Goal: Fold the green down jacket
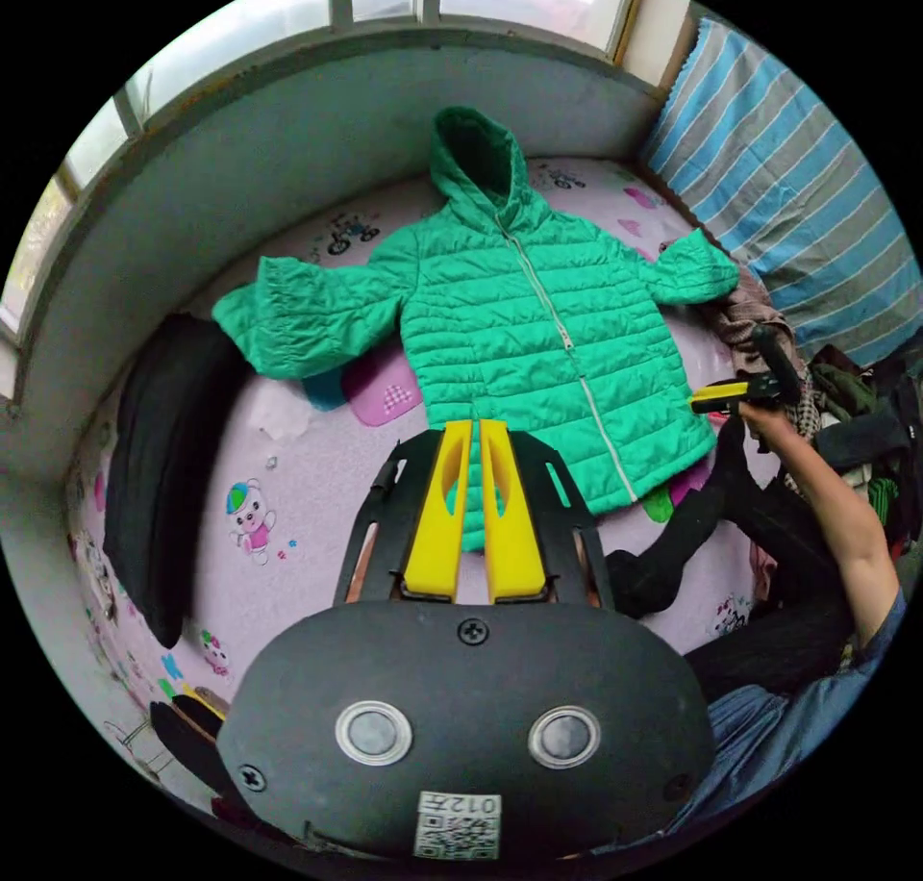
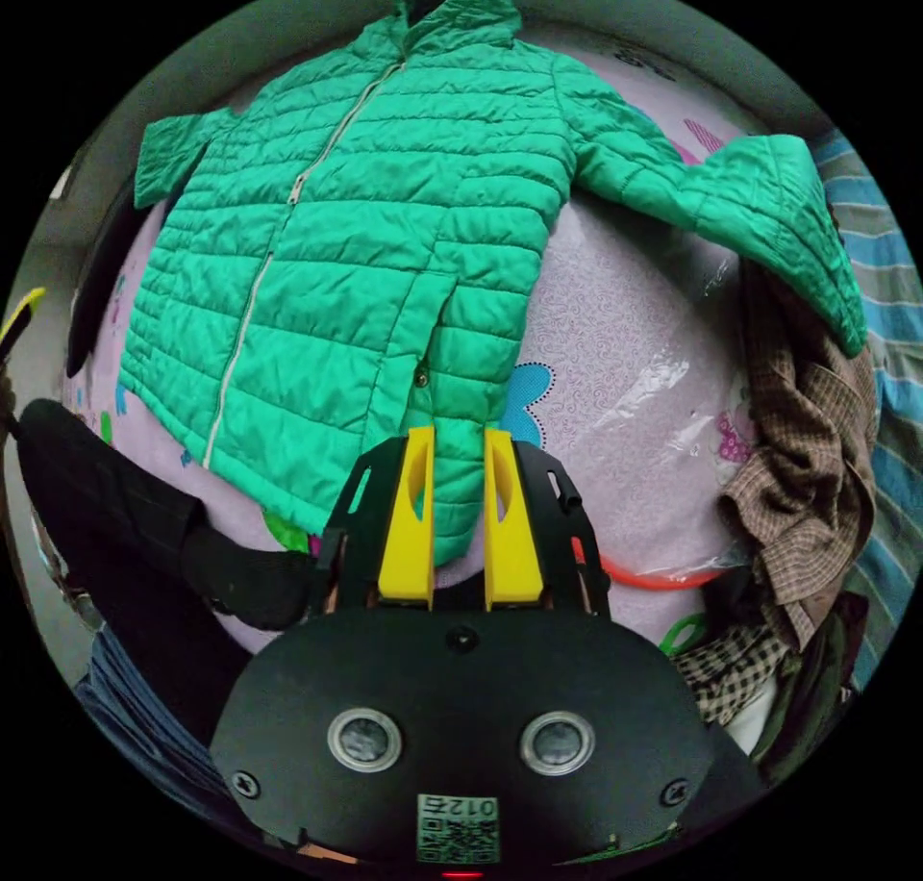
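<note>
I saw a small white sticker [image 1: 459,824] with a square code and a short printed line on the left gripper [image 1: 474,426]. A matching sticker [image 2: 459,828] sat on the right gripper [image 2: 459,431]. I could read neither line surely.

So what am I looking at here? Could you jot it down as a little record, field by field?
garment: green down jacket, spread flat, zipped, hood away from the person
surface: pink cartoon-print sheet
left gripper: jaws nearly together at the hem
right gripper: jaws slightly apart at the hem
clutter: plaid clothes beside one sleeve
folding: not begun
</note>
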